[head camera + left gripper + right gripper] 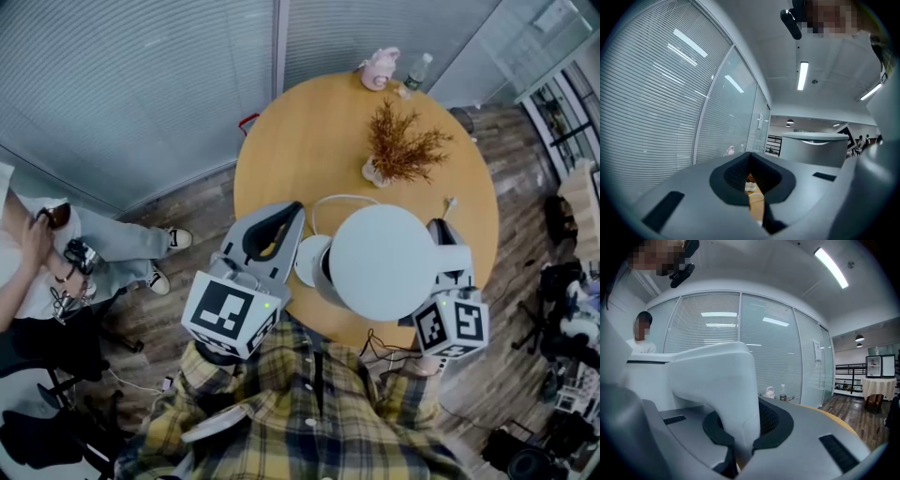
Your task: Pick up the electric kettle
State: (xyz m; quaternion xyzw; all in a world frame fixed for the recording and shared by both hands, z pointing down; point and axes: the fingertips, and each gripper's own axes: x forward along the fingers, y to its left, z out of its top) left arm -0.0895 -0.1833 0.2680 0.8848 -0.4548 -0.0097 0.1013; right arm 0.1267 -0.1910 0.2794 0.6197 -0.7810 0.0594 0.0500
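The white electric kettle (382, 262) is seen from above, hanging over the near part of the round wooden table (281, 141). Its handle (454, 259) sticks out to the right, and my right gripper (446, 246) is shut on it. In the right gripper view the white handle (726, 380) fills the gap of the right gripper (740, 430), with both pads pressed on it. The round white base (307, 260) lies on the table beside the kettle, partly hidden by it. My left gripper (289, 217) is left of the kettle, shut and empty. The left gripper view shows that gripper (752, 177) and the kettle body (813, 147) to its right.
A dried plant in a small vase (398, 145) stands mid-table. A pink object (380, 67) and a bottle (417, 70) sit at the far edge. The base's white cord (337, 199) loops on the table. A person (37, 253) sits at the left; equipment (562, 366) stands on the floor at the right.
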